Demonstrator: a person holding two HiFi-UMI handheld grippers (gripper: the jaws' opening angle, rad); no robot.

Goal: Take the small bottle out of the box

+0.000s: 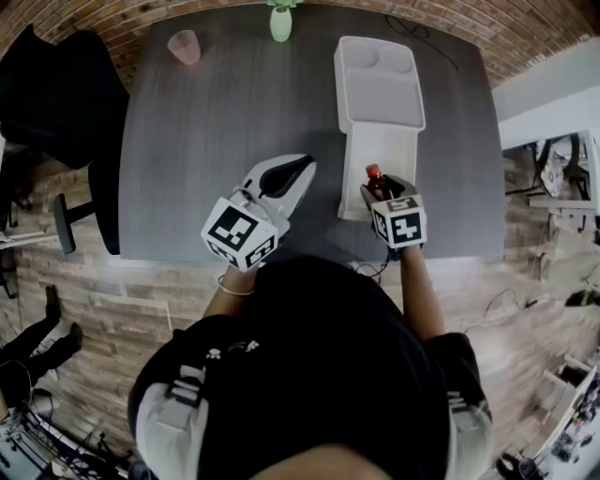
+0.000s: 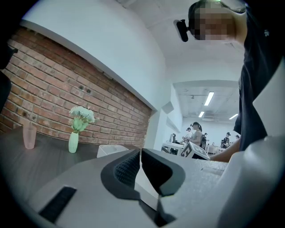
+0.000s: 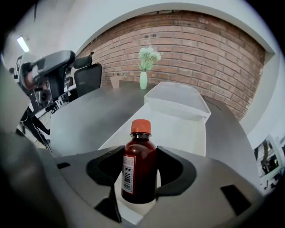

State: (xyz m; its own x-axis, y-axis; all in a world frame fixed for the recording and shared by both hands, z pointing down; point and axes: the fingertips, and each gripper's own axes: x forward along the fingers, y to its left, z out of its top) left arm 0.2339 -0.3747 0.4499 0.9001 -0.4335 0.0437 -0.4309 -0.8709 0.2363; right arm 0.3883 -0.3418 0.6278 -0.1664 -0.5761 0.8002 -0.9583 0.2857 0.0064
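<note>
A small dark-red bottle with an orange cap and a white barcode label stands upright between the jaws of my right gripper. Both pads press on its sides. It sits over the near end of the open white box, whose lid lies folded back beyond it. My left gripper hovers level over the grey table to the left of the box, its jaws together with nothing between them.
A pale green vase of flowers and a pink cup stand at the table's far edge. A black office chair is off the left side. A cable lies at the back right.
</note>
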